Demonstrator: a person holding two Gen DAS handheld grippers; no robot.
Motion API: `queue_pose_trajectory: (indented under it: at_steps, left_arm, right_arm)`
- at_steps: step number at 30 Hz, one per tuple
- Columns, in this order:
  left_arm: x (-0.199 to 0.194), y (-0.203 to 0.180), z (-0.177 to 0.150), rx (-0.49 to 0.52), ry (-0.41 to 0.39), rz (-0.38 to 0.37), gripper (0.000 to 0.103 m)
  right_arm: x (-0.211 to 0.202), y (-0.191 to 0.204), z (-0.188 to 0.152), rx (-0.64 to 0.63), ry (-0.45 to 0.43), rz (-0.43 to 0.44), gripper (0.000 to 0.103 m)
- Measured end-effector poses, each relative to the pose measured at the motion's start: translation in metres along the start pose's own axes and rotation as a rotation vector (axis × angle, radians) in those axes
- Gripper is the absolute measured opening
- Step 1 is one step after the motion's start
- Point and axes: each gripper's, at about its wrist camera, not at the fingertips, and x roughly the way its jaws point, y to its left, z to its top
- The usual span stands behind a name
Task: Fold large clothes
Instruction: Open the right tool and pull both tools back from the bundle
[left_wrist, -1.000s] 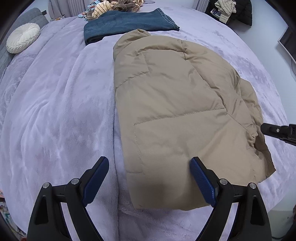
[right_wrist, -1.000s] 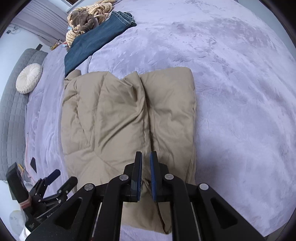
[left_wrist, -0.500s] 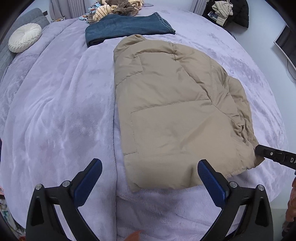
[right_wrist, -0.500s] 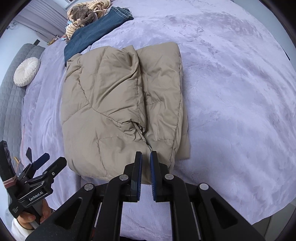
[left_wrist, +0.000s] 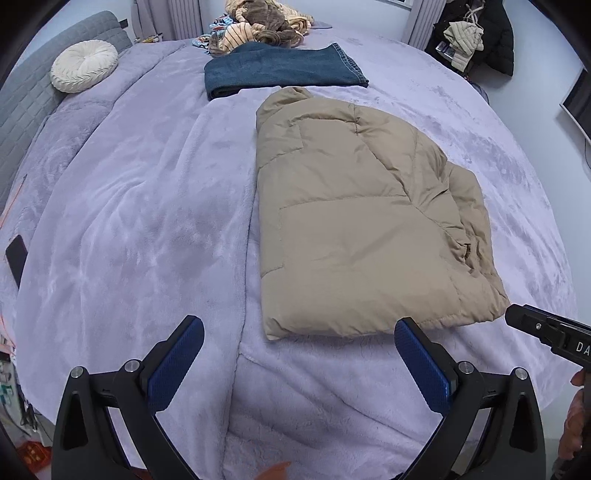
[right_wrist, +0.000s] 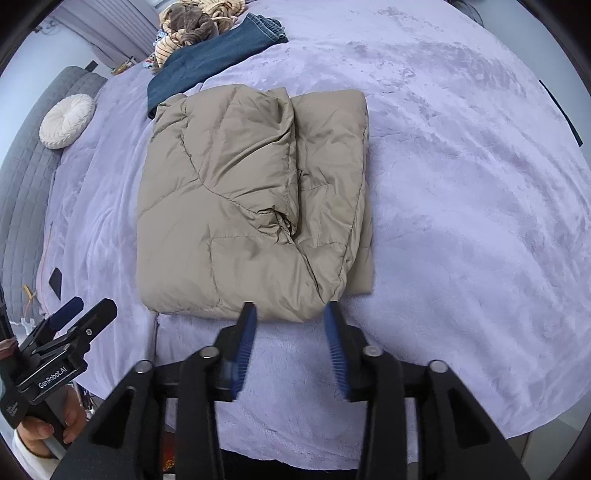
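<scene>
Two hand-held grippers hover over the near edge of the bed, and neither has hold of anything. Left hand-held gripper has its blue pads spread as wide as they go, with only lilac blanket between them. Right hand-held gripper has just been opening, jaws about half apart, nothing in the gap, fingertips just short of the jacket's hem. That tan puffer jacket lies folded into a neat rectangle on the bed, sleeve tucked over its front. Beyond it sit folded jeans, a heap of clothes and a round cream cushion.
</scene>
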Motion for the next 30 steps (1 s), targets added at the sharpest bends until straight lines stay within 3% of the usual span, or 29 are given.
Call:
queue_pose_trajectory:
  at_steps: [2, 5, 10, 17, 18, 22, 30]
  left_arm:
    - [-0.007, -0.003, -0.005, -0.003, -0.012, 0.014, 0.103]
    - [-0.02, -0.007, -0.012, -0.014, -0.033, 0.023, 0.103]
    - [-0.047, -0.011, -0.016, -0.029, -0.077, 0.031, 0.103]
    - [-0.08, -0.013, -0.022, -0.045, -0.13, 0.051, 0.103]
    - [-0.084, -0.013, -0.023, -0.045, -0.133, 0.055, 0.103]
    - [-0.094, -0.013, -0.026, -0.051, -0.141, 0.054, 0.103]
    - [-0.111, -0.002, -0.013, -0.036, -0.156, 0.077, 0.103]
  right_arm:
    - [-0.006, -0.001, -0.005, -0.011, -0.005, -0.006, 0.049]
    - [-0.019, 0.0, -0.011, -0.028, -0.025, -0.016, 0.058]
    - [-0.047, 0.005, -0.014, -0.052, -0.096, -0.015, 0.082]
    - [-0.078, 0.018, -0.022, -0.102, -0.189, -0.052, 0.086]
    - [-0.082, 0.02, -0.023, -0.112, -0.206, -0.057, 0.101]
    - [-0.096, 0.027, -0.028, -0.134, -0.247, -0.062, 0.103]
    - [-0.103, 0.037, -0.026, -0.123, -0.206, -0.07, 0.103]
